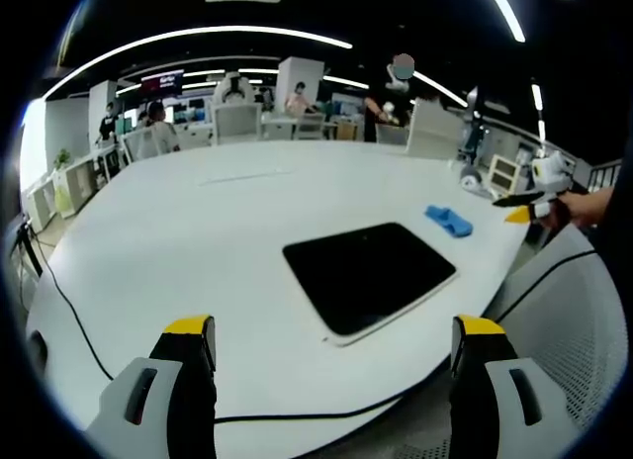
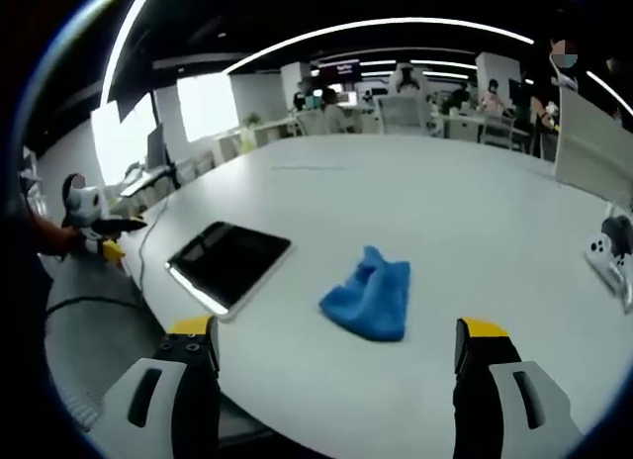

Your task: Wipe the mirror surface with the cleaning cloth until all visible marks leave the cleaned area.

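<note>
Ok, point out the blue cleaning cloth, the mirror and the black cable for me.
cleaning cloth (image 2: 371, 299): right gripper view, middle of the crumpled blue fabric.
mirror (image 1: 369, 272): left gripper view, centre of the dark reflecting face.
black cable (image 1: 67, 309): left gripper view, stretch lying on the white table.

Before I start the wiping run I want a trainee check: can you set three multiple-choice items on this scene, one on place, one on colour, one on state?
1. Where is the cloth?
A. on the table beside the mirror
B. spread over the mirror
C. on the floor

2. Its colour?
A. white
B. blue
C. red

3. The right tongs are:
A. shut on the cloth
B. pressing the mirror
C. open and empty

Key: 1 A, it lies on the white table, apart from the mirror. 2 B, plainly blue. 3 C, jaws wide apart, nothing between.
</note>
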